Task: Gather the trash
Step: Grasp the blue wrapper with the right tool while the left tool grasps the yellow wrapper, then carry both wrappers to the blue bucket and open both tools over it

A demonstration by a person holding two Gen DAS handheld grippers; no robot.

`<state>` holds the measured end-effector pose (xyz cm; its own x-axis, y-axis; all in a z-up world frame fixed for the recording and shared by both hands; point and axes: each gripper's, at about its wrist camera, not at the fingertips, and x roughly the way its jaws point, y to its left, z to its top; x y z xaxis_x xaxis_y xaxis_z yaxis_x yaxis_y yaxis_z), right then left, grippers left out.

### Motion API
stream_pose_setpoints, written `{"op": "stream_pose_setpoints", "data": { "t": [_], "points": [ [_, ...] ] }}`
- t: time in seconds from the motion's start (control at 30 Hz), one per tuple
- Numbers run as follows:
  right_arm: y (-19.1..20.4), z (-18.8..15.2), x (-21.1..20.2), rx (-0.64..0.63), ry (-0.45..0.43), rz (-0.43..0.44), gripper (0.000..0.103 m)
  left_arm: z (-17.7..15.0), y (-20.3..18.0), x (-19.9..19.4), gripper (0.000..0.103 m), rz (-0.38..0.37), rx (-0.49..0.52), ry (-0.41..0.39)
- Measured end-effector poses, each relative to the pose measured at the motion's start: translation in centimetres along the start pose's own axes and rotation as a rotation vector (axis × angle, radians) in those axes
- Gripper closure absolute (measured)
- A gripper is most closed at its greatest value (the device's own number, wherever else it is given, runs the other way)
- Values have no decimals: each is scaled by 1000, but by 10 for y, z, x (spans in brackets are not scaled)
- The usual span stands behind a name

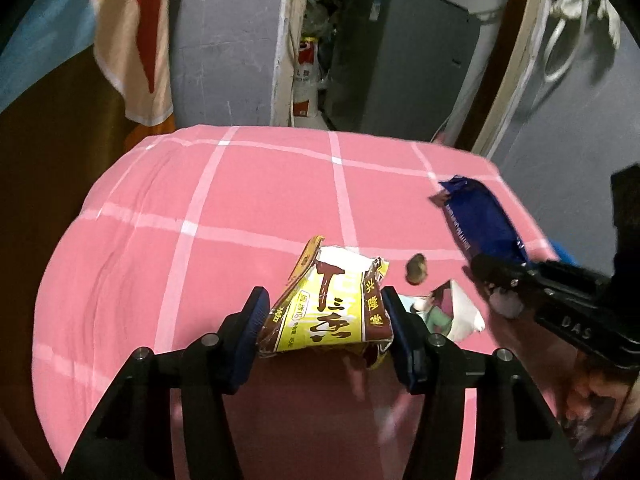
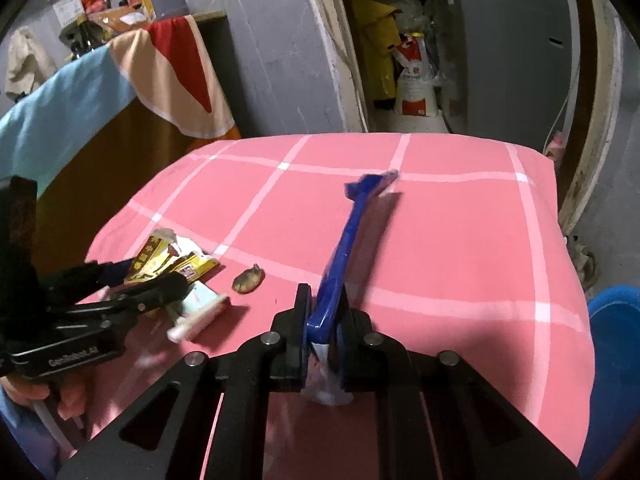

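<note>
The work surface is a bed [image 1: 224,216] under a pink sheet with a white grid. Four pieces of trash are visible, and none appears to be in a container yet.

Status of each piece:
- Blue wrapper [image 2: 340,248]: clamped edge-on in the right gripper [image 2: 322,320], whose jaws are pressed together on its near end. The far end reaches out over the sheet; whether it touches the sheet cannot be told.
- Yellow-and-brown snack packet [image 1: 328,308]: sits between the jaws of the left gripper [image 1: 324,320]. The jaws are partly apart and both pads [image 1: 254,320] meet the packet's sides, so a grip looks established.
- Small brown scrap [image 2: 249,279]: lies loose on the sheet between the two grippers, untouched.
- White-and-green wrapper [image 2: 202,308]: lies flat just right of the snack packet, near the left gripper, untouched.

Judgement: two of four pieces are in hand; two remain to be picked up, and all still have to be dropped off. A blue bucket [image 2: 612,320] shows at the right edge of the bed and is probably the drop point.

Clearance:
- The far half of the sheet is open.
- The bed drops off at the far edge and on both sides.
- A cabinet draped with cloth [image 2: 176,72] stands close to the far left corner.
- A doorway [image 2: 400,40] opens beyond the far edge.
- The two grippers work near each other, so the loose pieces sit in a tight lane
</note>
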<state>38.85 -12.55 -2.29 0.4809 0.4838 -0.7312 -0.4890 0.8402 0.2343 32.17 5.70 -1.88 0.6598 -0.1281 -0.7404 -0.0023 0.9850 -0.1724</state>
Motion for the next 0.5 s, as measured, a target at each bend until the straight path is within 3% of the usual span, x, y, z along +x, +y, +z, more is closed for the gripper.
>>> {"op": "stream_pose_setpoints", "data": {
  "t": [0.27,0.5],
  "points": [
    [14,-22,-45,-66,-164,-11,96,-17,-10,-54,53,-71,-61,-201],
    [30,-44,-126,-176,-423,-71,96,-17,-50,-98,53,-170,-41,-389]
  ]
}}
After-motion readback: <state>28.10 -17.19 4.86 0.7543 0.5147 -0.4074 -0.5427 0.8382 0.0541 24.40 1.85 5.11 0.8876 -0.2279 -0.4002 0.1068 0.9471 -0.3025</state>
